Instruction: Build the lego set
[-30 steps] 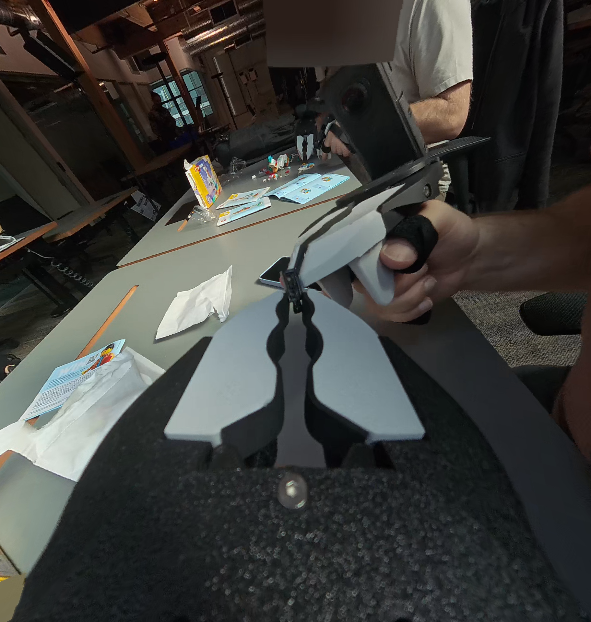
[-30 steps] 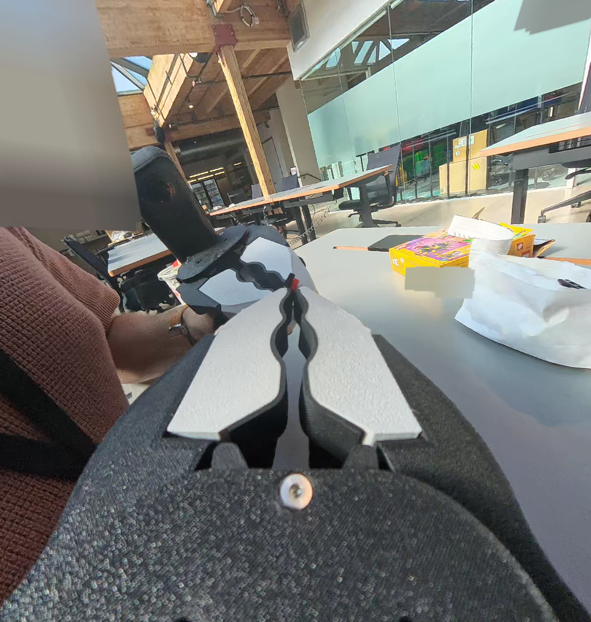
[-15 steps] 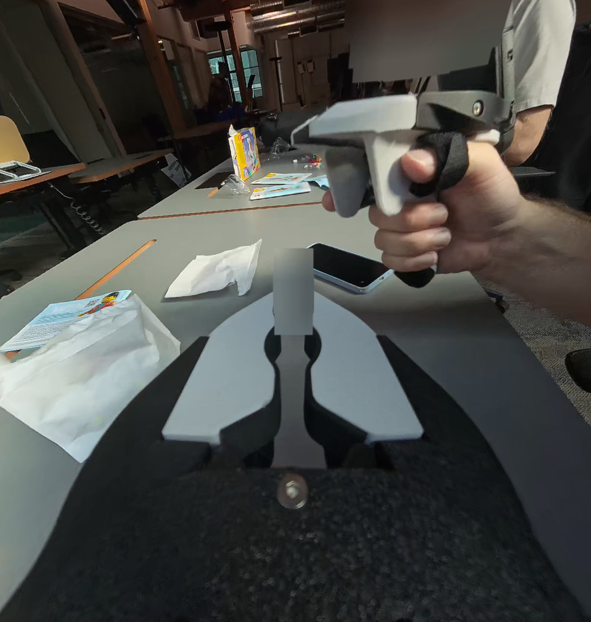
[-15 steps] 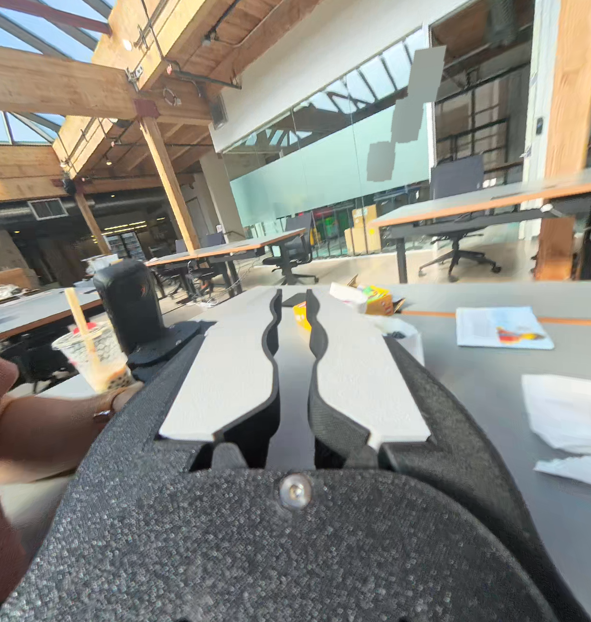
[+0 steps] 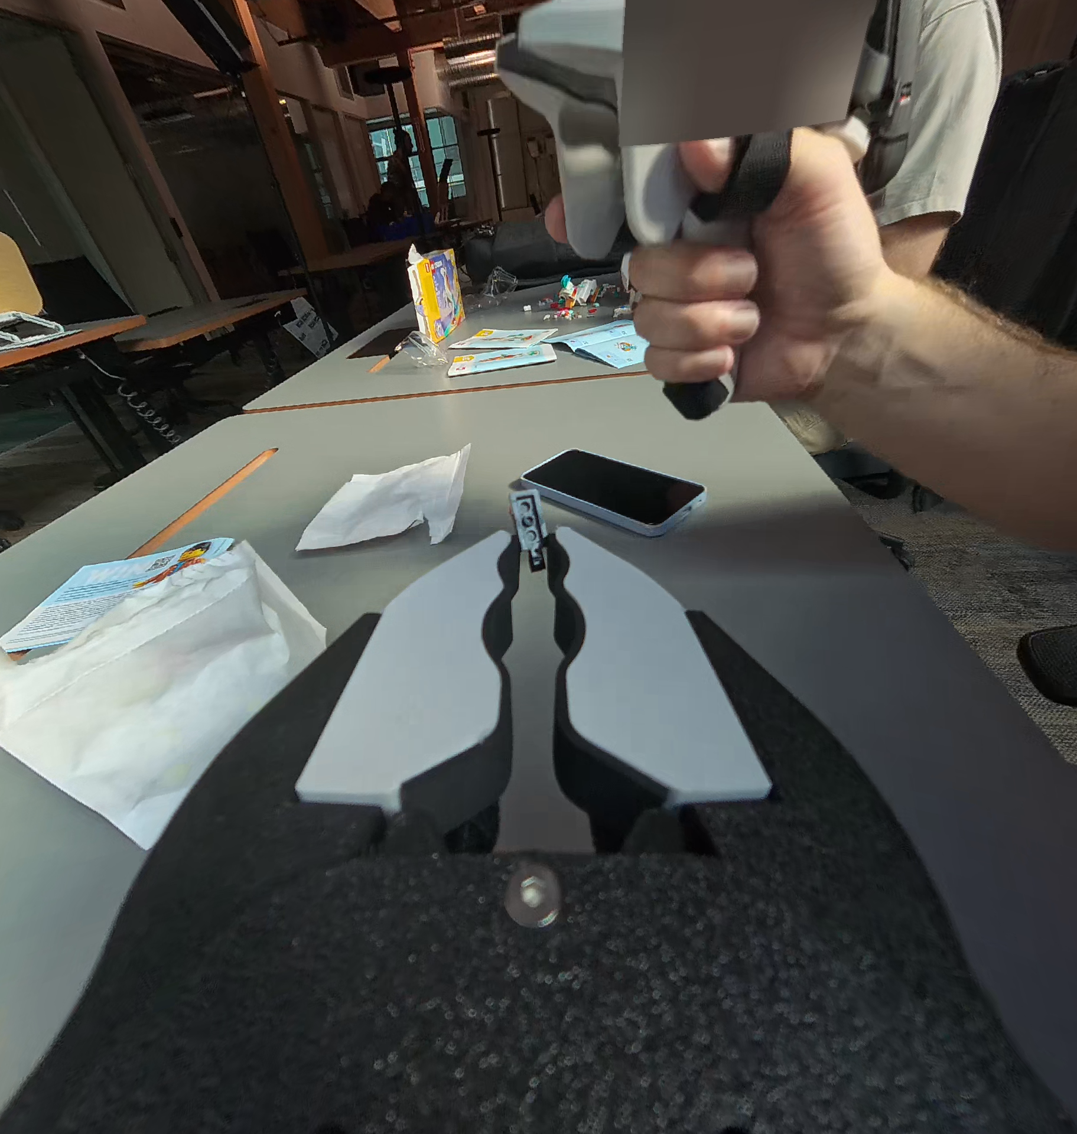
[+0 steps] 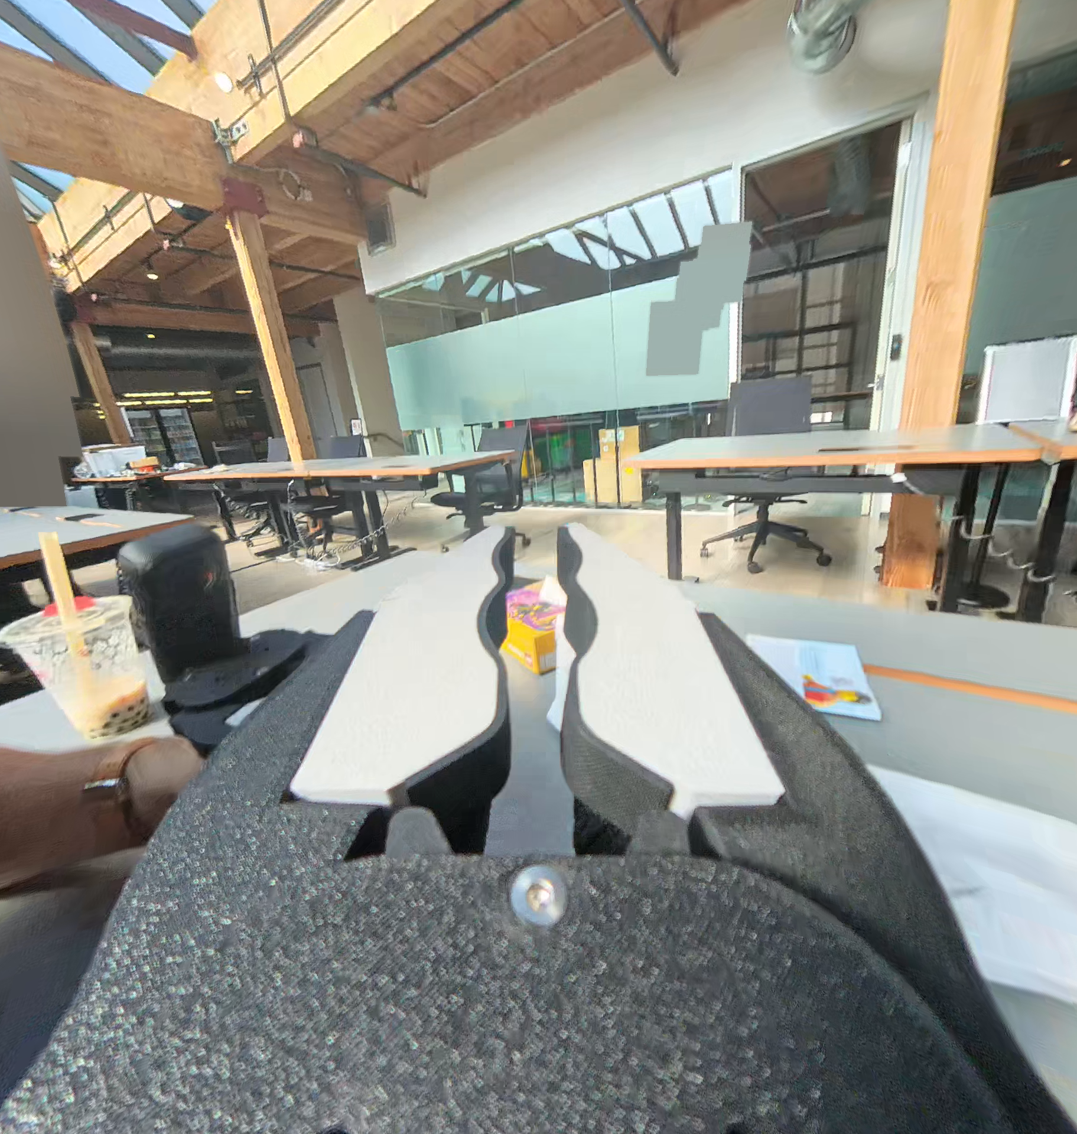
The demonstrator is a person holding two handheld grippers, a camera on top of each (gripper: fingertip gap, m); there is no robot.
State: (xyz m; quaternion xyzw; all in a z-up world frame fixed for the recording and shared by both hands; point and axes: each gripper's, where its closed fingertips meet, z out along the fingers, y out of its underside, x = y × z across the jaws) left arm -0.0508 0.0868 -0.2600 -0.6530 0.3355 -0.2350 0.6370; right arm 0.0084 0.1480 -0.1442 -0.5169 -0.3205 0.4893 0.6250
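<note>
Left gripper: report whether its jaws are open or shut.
Shut on a part: the left gripper pinches a small studded grey lego plate at its tips, standing upright above the table.

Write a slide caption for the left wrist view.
Left hand-held gripper pinches a small grey studded Lego plate above the grey table, phone just behind.

place: open-plan office | desks (image 6: 830, 451); swivel chairs (image 6: 763, 528); glass partition (image 6: 554, 362); timber beams (image 6: 94, 123)
</note>
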